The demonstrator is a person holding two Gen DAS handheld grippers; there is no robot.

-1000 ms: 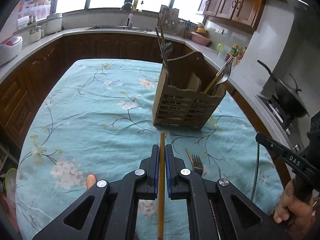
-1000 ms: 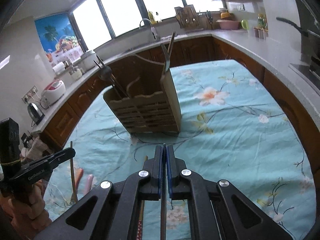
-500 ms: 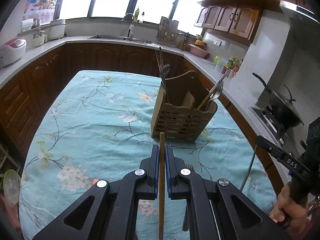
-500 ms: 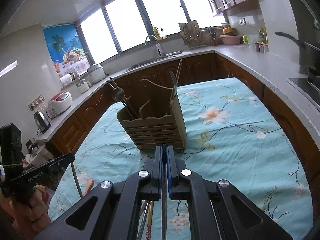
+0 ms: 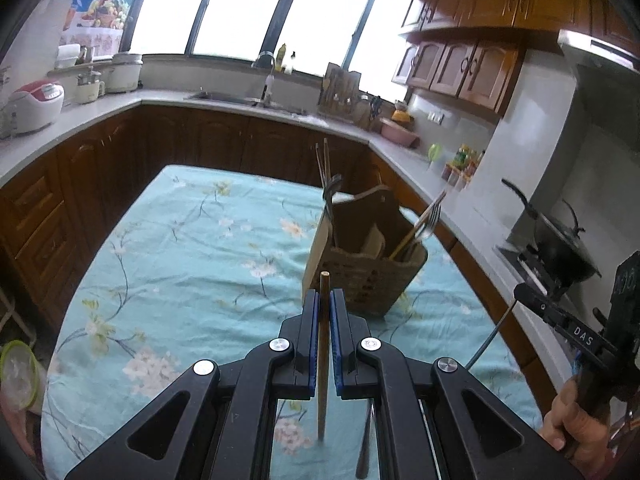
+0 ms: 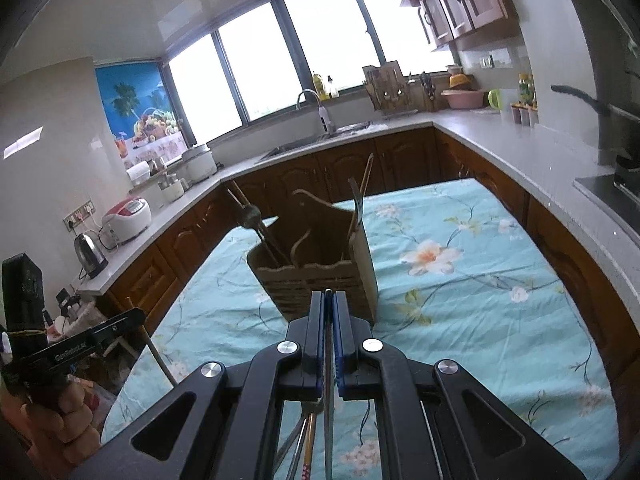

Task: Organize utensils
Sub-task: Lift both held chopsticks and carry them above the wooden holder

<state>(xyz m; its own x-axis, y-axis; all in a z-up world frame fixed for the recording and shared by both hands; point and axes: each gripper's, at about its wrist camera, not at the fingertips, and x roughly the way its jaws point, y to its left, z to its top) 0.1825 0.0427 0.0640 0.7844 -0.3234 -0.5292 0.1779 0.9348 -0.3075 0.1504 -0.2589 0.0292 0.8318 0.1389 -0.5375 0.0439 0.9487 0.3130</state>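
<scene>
Chopstick clamped in left hand-held gripper; thin metal utensil clamped in right hand-held gripper. Wooden caddy stands just ahead. Advice: raise tips above rim, lower each vertically into separate compartments.
</scene>
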